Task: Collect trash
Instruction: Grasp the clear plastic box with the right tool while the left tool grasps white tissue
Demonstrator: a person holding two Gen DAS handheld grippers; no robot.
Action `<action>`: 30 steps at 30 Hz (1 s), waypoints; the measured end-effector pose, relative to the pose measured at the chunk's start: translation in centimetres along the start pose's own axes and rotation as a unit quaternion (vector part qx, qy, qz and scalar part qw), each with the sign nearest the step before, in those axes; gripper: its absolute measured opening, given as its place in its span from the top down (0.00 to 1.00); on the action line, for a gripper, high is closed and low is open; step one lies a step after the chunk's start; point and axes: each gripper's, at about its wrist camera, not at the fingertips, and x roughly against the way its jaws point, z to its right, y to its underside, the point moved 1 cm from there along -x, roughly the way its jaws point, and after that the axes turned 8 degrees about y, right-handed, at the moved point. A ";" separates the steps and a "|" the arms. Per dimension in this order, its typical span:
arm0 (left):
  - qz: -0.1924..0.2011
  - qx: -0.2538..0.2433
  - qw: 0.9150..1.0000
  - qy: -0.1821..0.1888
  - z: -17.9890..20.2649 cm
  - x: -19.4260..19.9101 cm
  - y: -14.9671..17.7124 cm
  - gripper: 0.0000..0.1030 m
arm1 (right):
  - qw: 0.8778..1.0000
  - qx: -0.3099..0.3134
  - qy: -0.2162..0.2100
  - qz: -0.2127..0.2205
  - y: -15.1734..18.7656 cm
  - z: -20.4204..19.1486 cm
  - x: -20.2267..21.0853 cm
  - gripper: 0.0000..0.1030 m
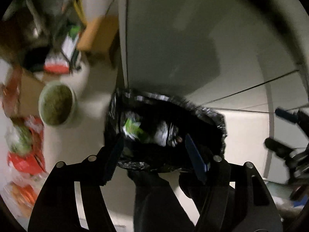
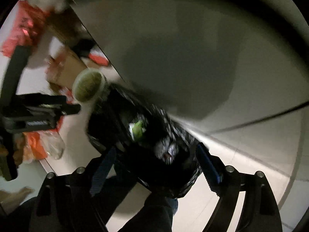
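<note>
1. Nearest the lens: left gripper (image 1: 154, 158), blue pads spread wide, nothing between them but empty air above the bin bag (image 1: 216, 119).
2. Same for the right gripper (image 2: 156, 166): jaws wide apart, holding nothing, hanging over the same bag from its other side.
3. Black bag lining a bin, mouth open, standing on pale floor (image 1: 243, 135) hard against a grey cabinet (image 1: 173, 38).
4. Inside the bag: a green wrapper (image 1: 133, 128) and crumpled silvery scraps (image 1: 162, 133).
5. Just beside the bag on the left, a round tub (image 1: 57, 105) with greenish-brown contents, apart from the bag in the left view, seeming to overlap its rim in the right view.
6. Further left: brown boxes (image 1: 100, 32) and red-and-orange packets (image 1: 25, 154), crowding that side.
7. Open floor to the right of the bag, crossed by thin dark joint lines; cabinet face closing off the far edge.
8. Right gripper visible at the far right edge of the left view, clear of the bag.
9. Writing on packets too blurred to read.
</note>
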 end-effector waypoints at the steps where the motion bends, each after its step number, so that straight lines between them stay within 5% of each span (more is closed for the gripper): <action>1: 0.014 -0.014 1.000 -0.002 1.1 1.8 -0.1 0.29 | 1.000 0.002 -0.004 0.023 -0.5 0.0 2.2 0.13; 4: 0.095 -0.062 0.993 -0.003 4.7 8.3 -0.9 0.15 | 0.992 0.002 -0.001 0.123 -2.3 1.0 10.1 0.05; 10: 0.189 -0.092 0.978 0.017 9.5 13.5 -4.3 0.14 | 0.964 -0.043 0.099 0.243 -5.6 6.9 17.1 0.05; 15: 0.213 -0.104 0.971 0.023 11.9 14.3 -6.2 0.14 | 0.958 -0.050 0.161 0.234 -7.4 12.0 15.2 0.05; 21: 0.209 -0.132 0.969 0.022 14.6 13.6 -7.7 0.14 | 0.970 -0.046 0.141 0.191 -7.9 14.3 11.8 0.05; 23: 0.205 -0.142 0.968 0.025 15.5 13.1 -8.2 0.14 | 0.974 -0.052 0.128 0.177 -8.1 14.6 11.2 0.11; 24: 0.204 -0.145 0.968 0.025 15.8 13.0 -8.5 0.14 | 0.976 -0.053 0.119 0.172 -8.2 14.9 10.9 0.24; 30: 0.212 -0.164 0.963 0.028 17.2 12.4 -10.5 0.14 | 0.977 -0.074 0.093 0.175 -7.2 15.0 12.5 0.32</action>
